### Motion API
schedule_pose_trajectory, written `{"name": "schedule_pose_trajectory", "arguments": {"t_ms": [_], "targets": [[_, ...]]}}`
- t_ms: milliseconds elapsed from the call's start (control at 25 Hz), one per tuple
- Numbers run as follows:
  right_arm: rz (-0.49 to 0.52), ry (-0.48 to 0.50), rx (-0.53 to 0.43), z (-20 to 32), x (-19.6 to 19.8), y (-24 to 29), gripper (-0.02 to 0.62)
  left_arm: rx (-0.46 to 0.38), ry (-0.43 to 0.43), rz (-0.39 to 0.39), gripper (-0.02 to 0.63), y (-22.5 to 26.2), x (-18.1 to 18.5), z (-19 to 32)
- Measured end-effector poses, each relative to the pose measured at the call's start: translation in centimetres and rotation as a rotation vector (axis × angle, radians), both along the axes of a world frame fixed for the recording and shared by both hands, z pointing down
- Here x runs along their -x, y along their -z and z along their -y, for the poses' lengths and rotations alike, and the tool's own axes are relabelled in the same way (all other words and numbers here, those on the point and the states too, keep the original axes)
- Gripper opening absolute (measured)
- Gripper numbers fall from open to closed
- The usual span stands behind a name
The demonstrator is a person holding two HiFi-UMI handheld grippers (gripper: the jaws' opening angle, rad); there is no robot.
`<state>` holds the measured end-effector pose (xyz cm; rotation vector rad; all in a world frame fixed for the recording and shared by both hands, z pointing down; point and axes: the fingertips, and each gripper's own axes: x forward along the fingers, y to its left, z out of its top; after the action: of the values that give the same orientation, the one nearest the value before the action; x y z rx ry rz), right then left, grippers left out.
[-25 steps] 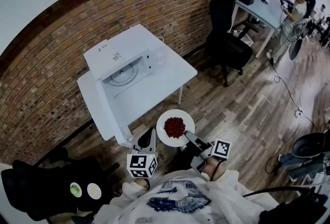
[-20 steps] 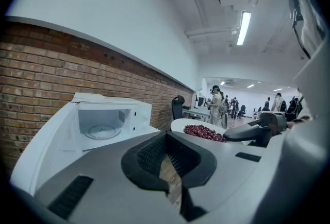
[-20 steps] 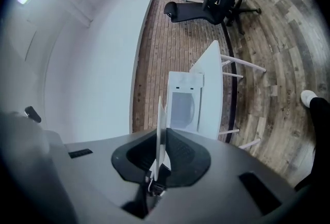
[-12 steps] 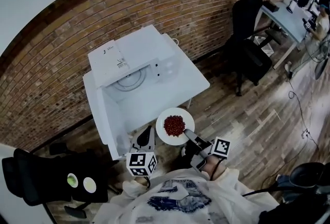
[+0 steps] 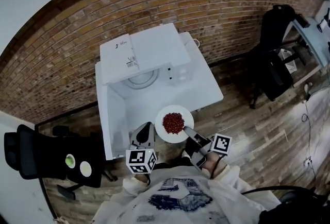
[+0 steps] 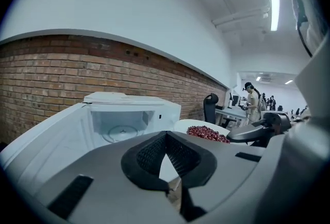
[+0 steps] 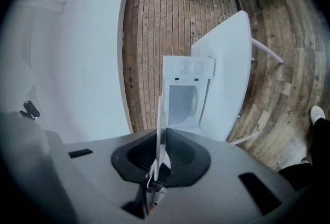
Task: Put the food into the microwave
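In the head view the white plate (image 5: pixel 161 114) sits in mid-air just off the front edge of the white table (image 5: pixel 206 89), at 6 o'clock from the microwave (image 5: pixel 149 50). A heap of red food (image 5: pixel 174 123) lies in the plate's centre. The right gripper (image 5: pixel 187 132) meets the plate at its 4 o'clock rim. In the right gripper view the rim runs edge-on between the two black pads, which are pressed against it from both sides, so this gripper has a firm pinch on the plate. The left gripper (image 5: pixel 146 130) hangs just beside the plate at its 8 o'clock, apart from the rim. In the left gripper view its pads meet at the tips with nothing between them. The microwave stands on the table against the brick wall (image 5: pixel 62 63). Its door (image 5: pixel 103 125) is swung wide toward 7 o'clock, and the glass turntable (image 5: pixel 142 80) shows inside the bare white cavity. The open cavity faces the plate, which is level with it in the left gripper view but outside it. A black office chair (image 5: pixel 273 71) stands on the wooden floor (image 5: pixel 258 135) at 3 o'clock from the table, and another dark chair (image 5: pixel 46 158) sits at 8 o'clock, well apart from both grippers.
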<state>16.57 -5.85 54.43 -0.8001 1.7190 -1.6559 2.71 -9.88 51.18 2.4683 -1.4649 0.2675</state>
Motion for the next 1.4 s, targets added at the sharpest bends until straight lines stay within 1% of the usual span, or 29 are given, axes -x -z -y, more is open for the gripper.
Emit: {"name": "schedule_pose_trajectory", "arguments": {"t_ms": [240,440,600,840,1000,1400], "targets": [[0.012,0.060,0.016,2.5,0.6,-0.5,0.038,0.009,0.075,0.013,0.008,-0.4,1.1,1.5],[0.001,0.091,0.027,4.4,1.6,-0.9,0.038,0.018,0.106,0.005,0.008,-0.7,2.4,2.8],[-0.014,0.097,0.035,6.2,2.4,-1.1,0.038,0.022,0.101,0.001,0.008,-1.1,3.0,4.6],[-0.028,0.072,0.043,9.4,3.3,-0.9,0.039,0.015,0.073,-0.006,0.008,-0.8,3.8,8.4],[-0.045,0.067,0.040,11.7,4.2,-0.7,0.039,0.014,0.069,-0.018,0.008,-0.7,4.8,10.8],[-0.071,0.048,0.042,14.7,6.8,-0.3,0.038,-0.002,0.067,-0.046,0.008,-0.3,7.3,14.0]]}}
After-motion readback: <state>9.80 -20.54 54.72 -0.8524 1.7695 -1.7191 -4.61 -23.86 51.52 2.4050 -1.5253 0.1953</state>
